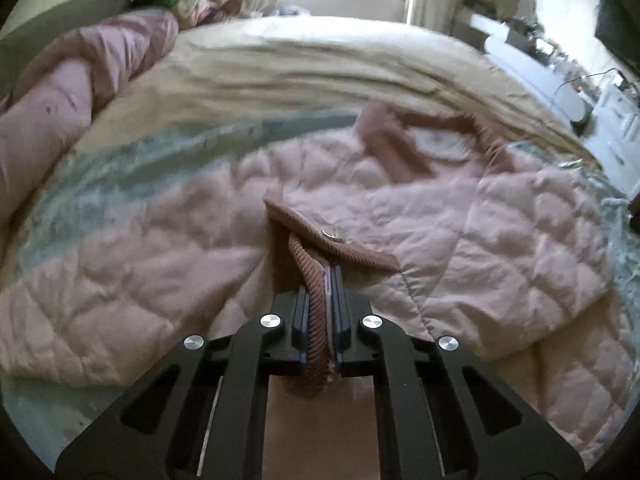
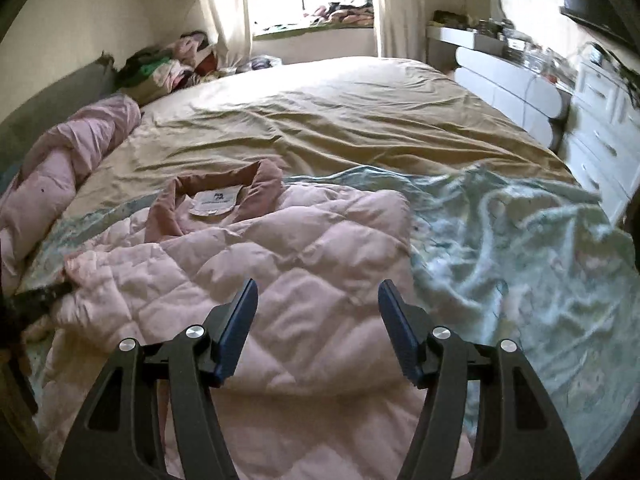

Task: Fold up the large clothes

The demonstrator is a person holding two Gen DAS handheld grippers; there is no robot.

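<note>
A pale pink quilted jacket (image 1: pixel 460 240) with a darker pink ribbed collar (image 1: pixel 404 148) lies spread on the bed. My left gripper (image 1: pixel 322 280) is shut on the jacket's ribbed cuff (image 1: pixel 316 312), held just above the jacket; a snap button (image 1: pixel 330 233) shows on the ribbed band ahead. In the right wrist view the jacket (image 2: pixel 280 248) lies collar away, its white label (image 2: pixel 216 200) showing. My right gripper (image 2: pixel 318 292) is open and empty, hovering over the jacket's lower part. The left gripper (image 2: pixel 40 296) shows dark at that view's left edge.
The bed has a tan sheet (image 2: pixel 340 120) and a rumpled pale green blanket (image 2: pixel 520 248) to the right. A rolled pink quilt (image 2: pixel 60 168) lies along the left edge. Clothes pile (image 2: pixel 168 64) near the window. White drawers (image 2: pixel 600 120) stand on the right.
</note>
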